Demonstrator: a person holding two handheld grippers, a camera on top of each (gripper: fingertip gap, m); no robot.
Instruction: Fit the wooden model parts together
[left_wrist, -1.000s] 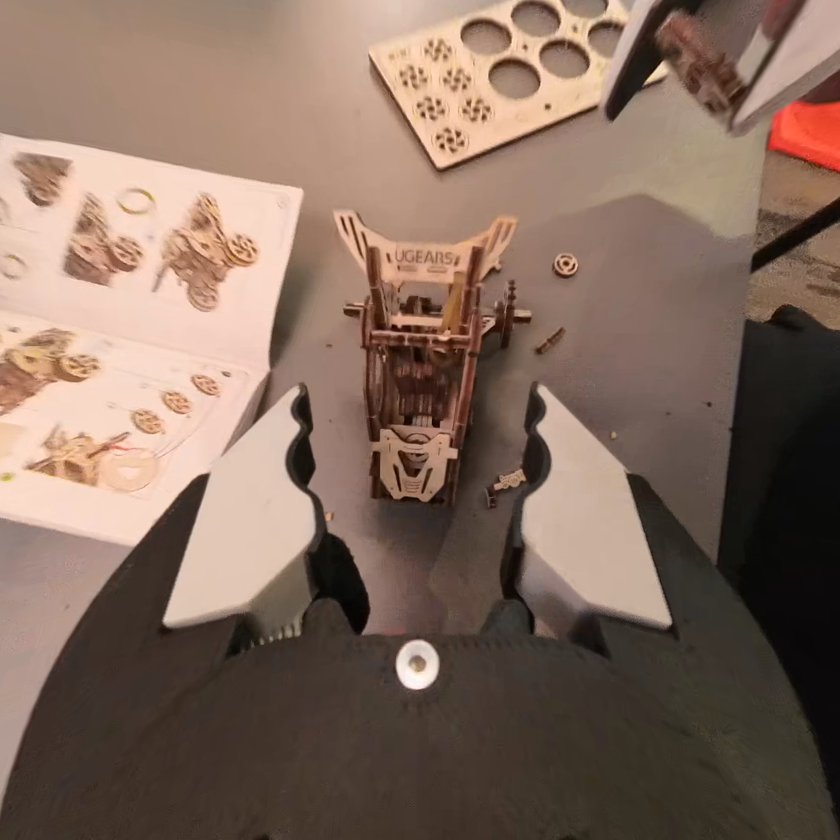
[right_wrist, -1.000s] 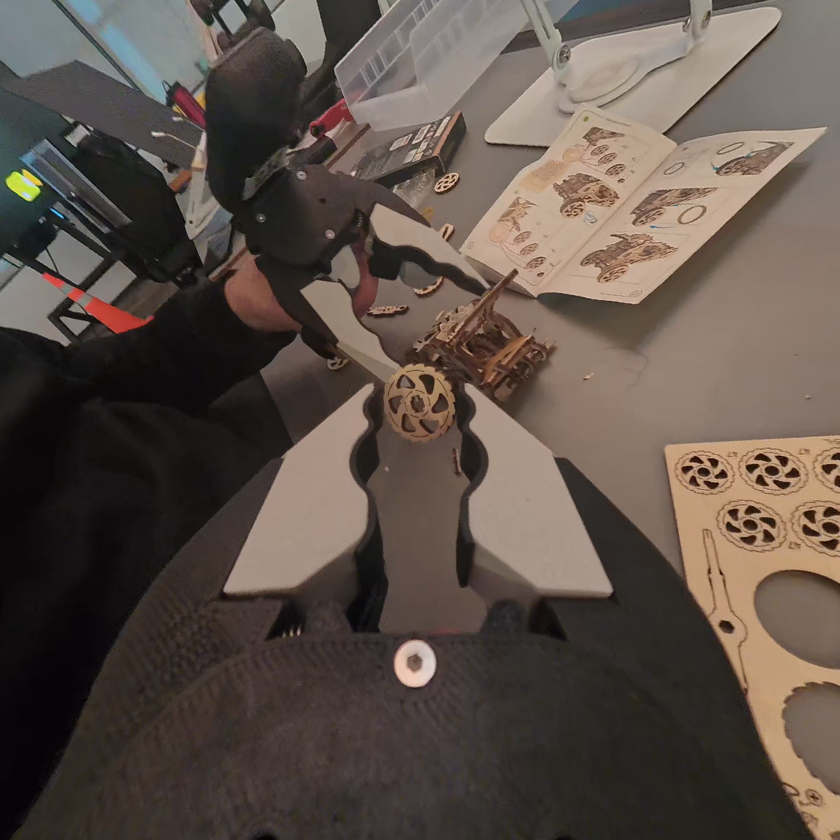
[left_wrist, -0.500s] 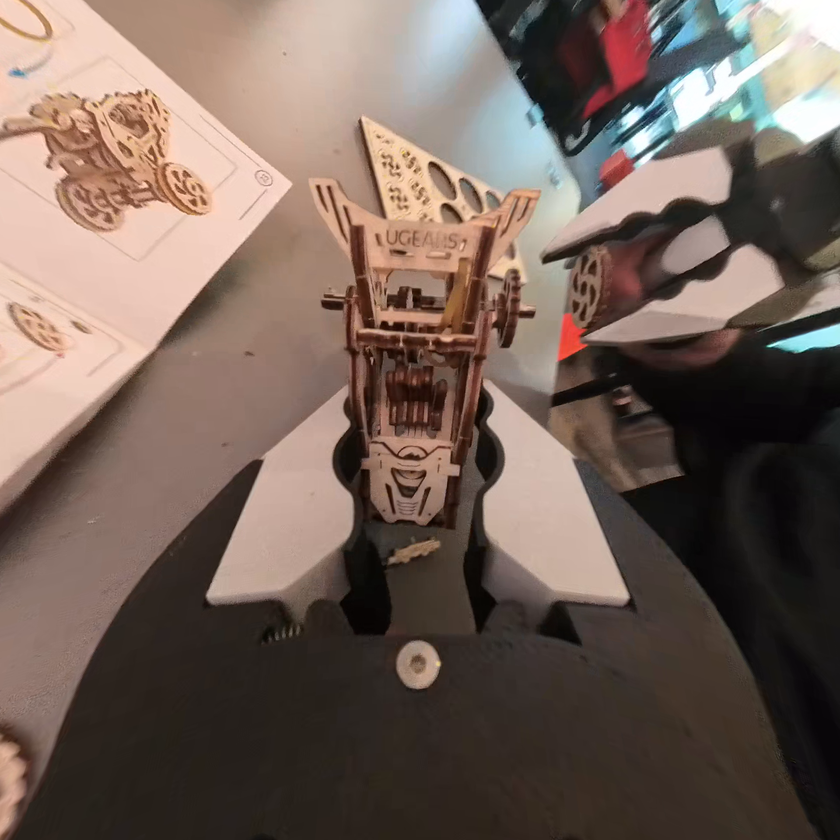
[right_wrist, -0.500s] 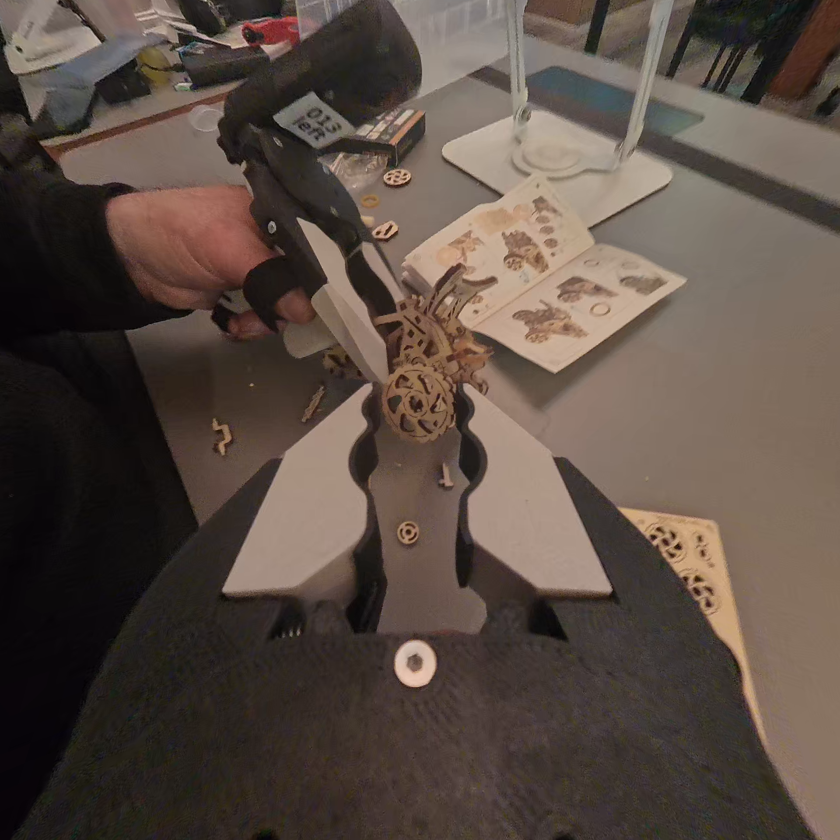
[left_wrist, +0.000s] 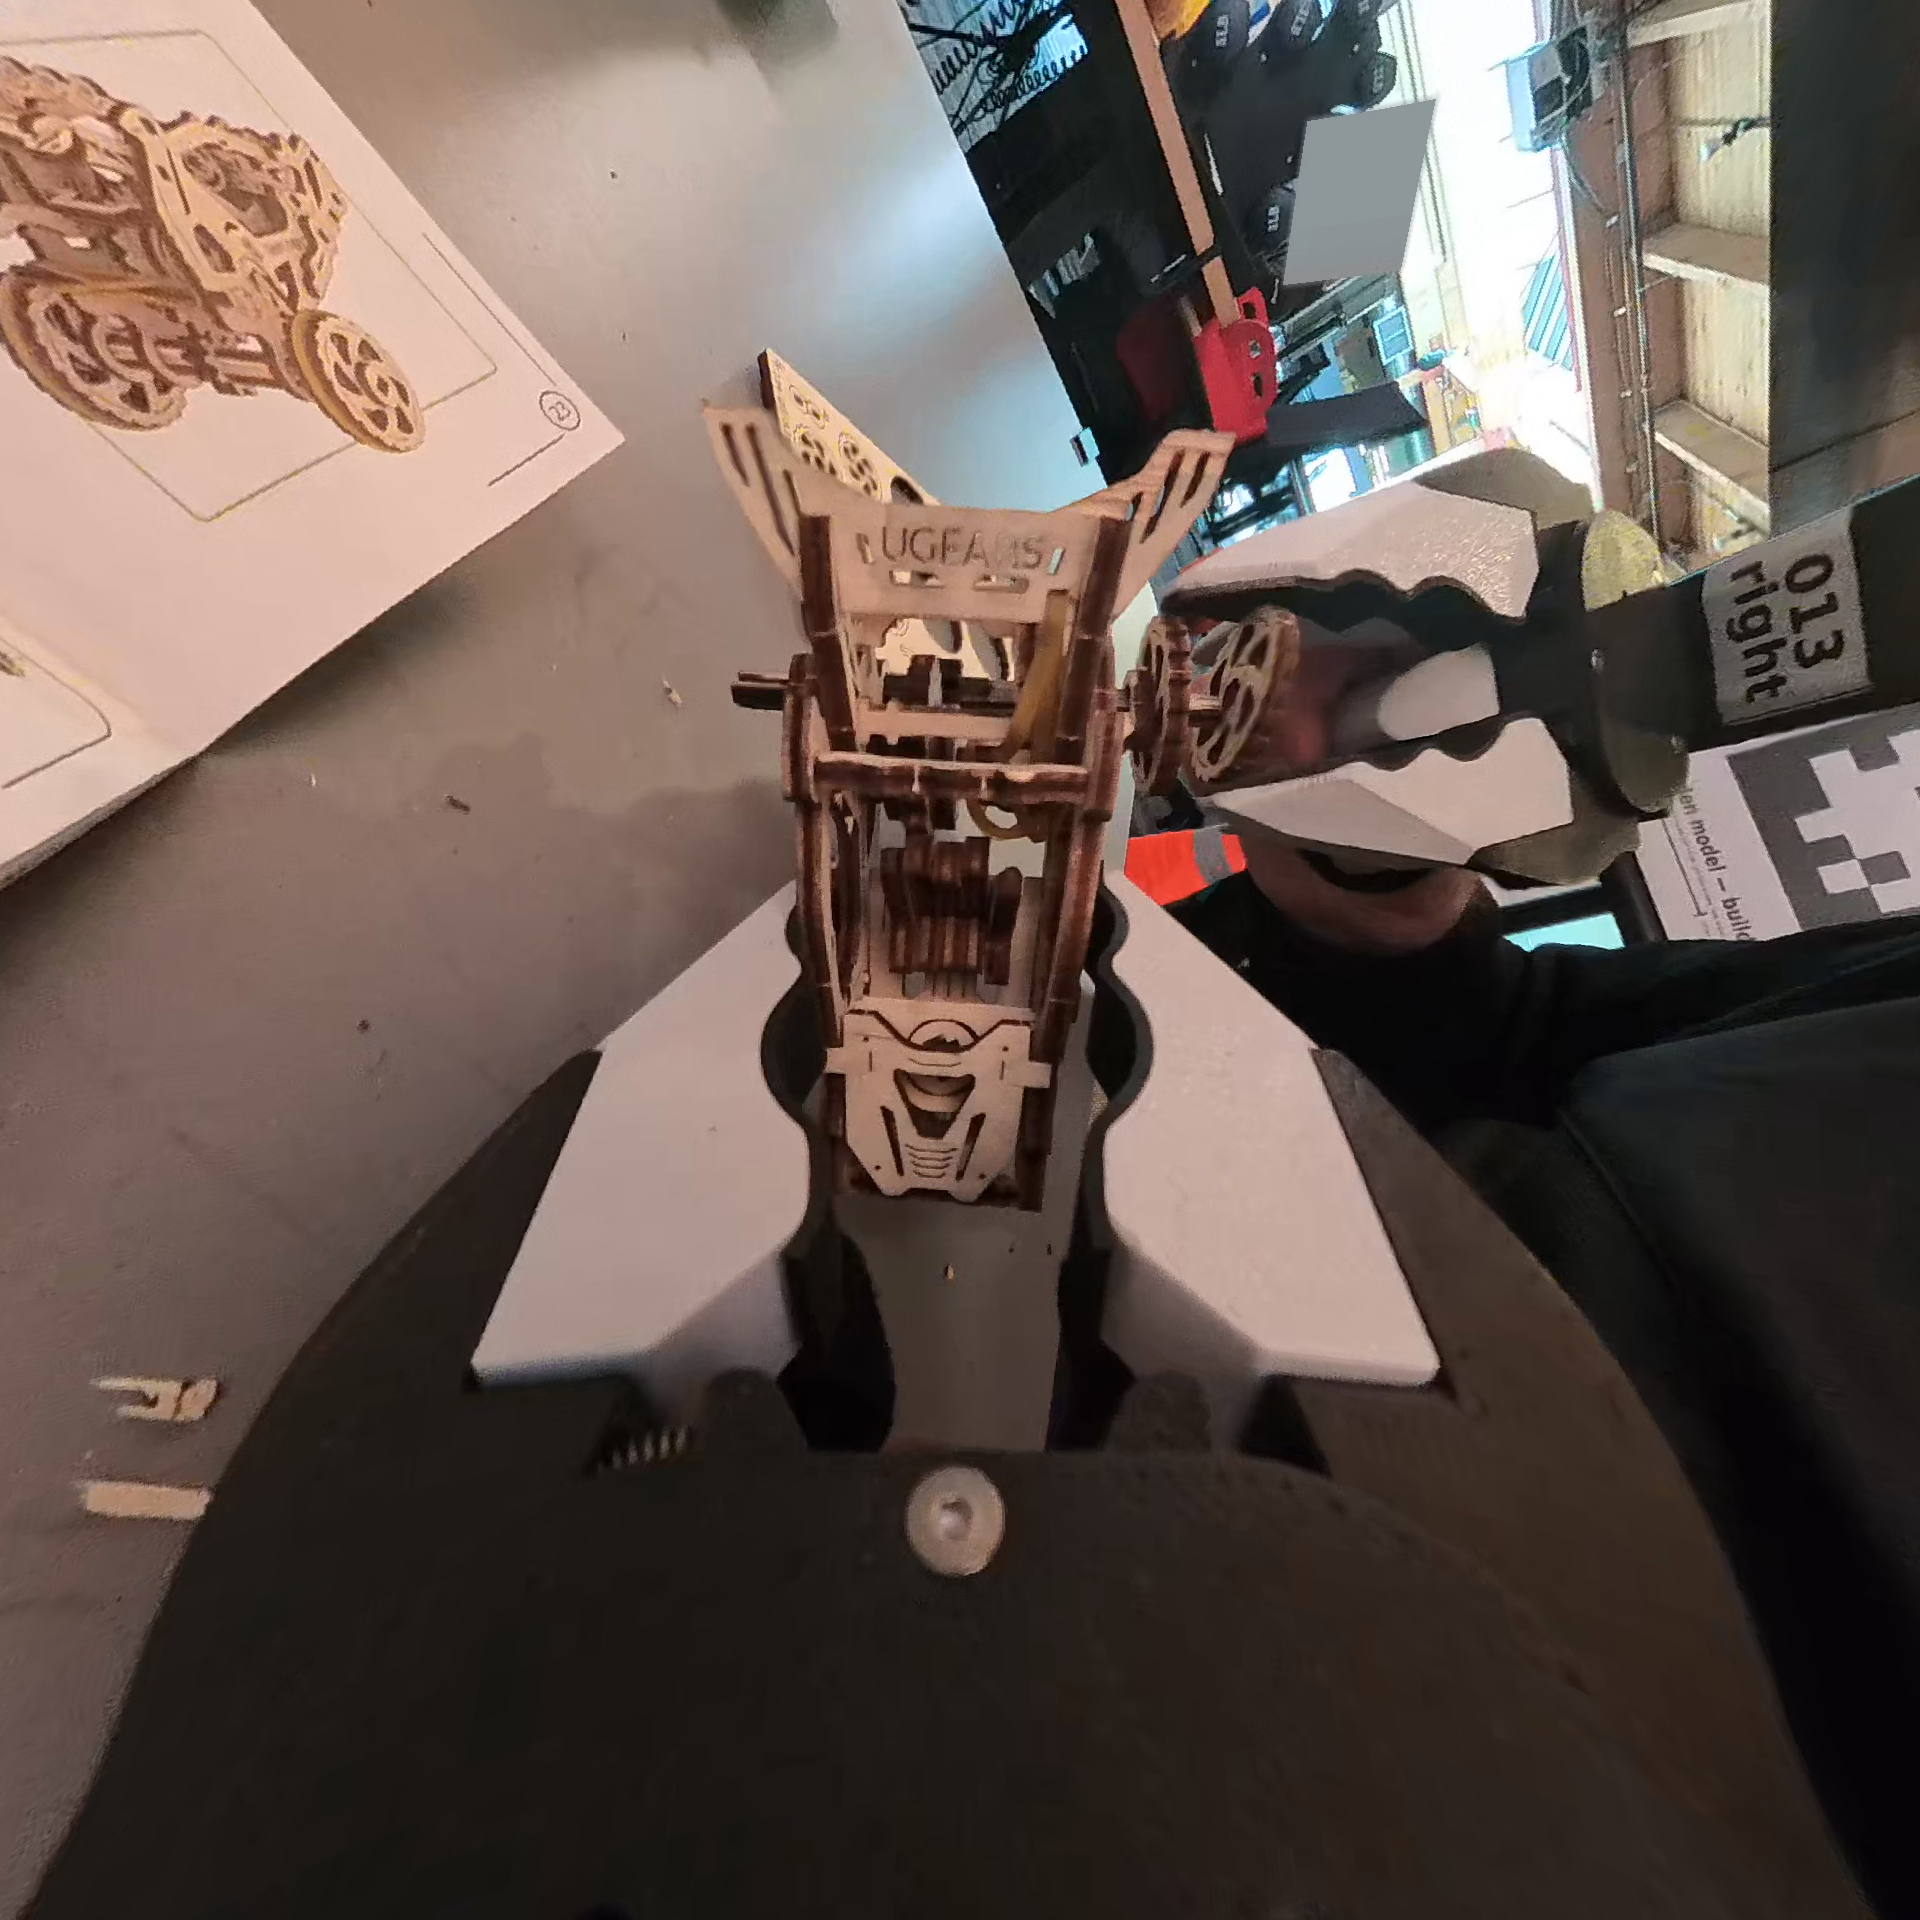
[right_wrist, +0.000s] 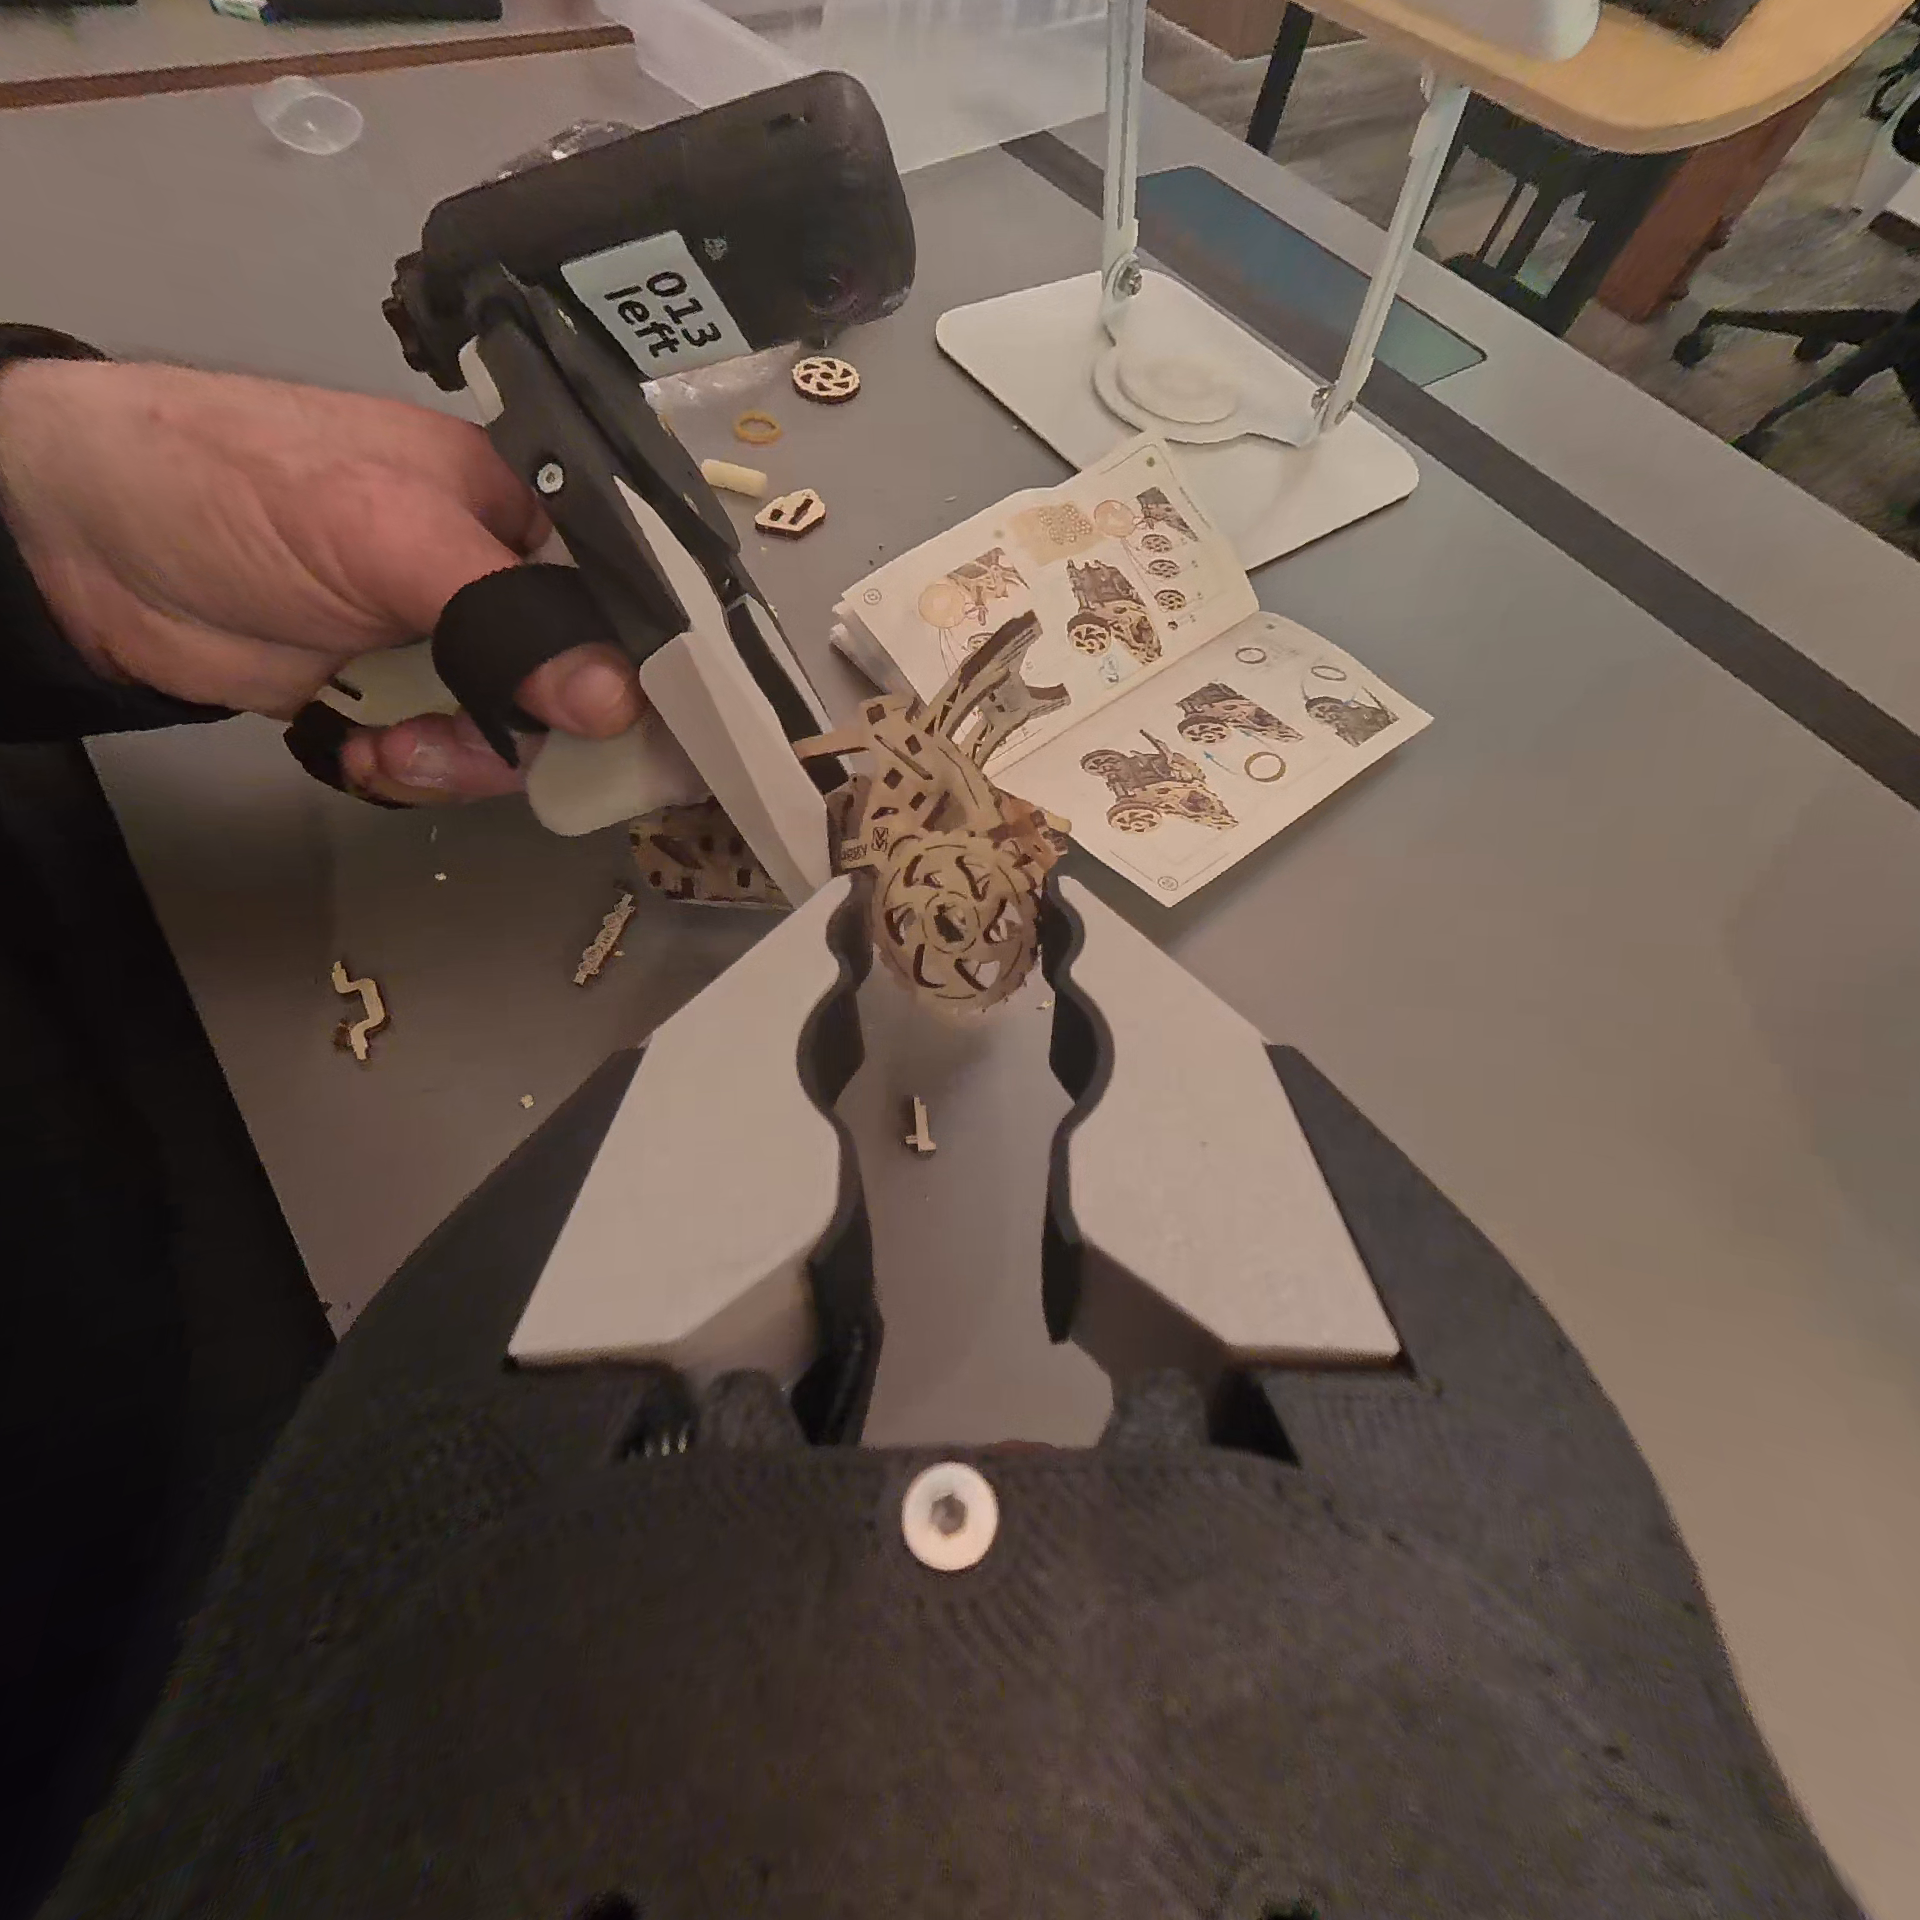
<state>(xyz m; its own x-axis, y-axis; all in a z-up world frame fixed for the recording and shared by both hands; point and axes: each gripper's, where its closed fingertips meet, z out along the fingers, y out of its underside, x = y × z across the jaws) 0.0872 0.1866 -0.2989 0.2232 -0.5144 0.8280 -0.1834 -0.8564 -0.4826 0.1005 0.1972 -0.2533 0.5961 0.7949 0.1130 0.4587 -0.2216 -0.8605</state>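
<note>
Jaws of left gripper (left_wrist: 951, 997) clamp wooden model (left_wrist: 951, 831) above worktop (left_wrist: 364, 935); right gripper (right_wrist: 951, 914) jaws pinch wheel (right_wrist: 956, 920), pressed at model's side axle.

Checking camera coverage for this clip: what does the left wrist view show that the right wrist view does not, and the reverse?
Only the left wrist view: the model's front plate, clamped in the left hand-held gripper, and its axle end.
Only the right wrist view: the hand holding the left hand-held gripper, the white stand base, loose wooden pieces.
Both: the wooden model, the spoked wheel in the right hand-held gripper, the instruction booklet.
</note>
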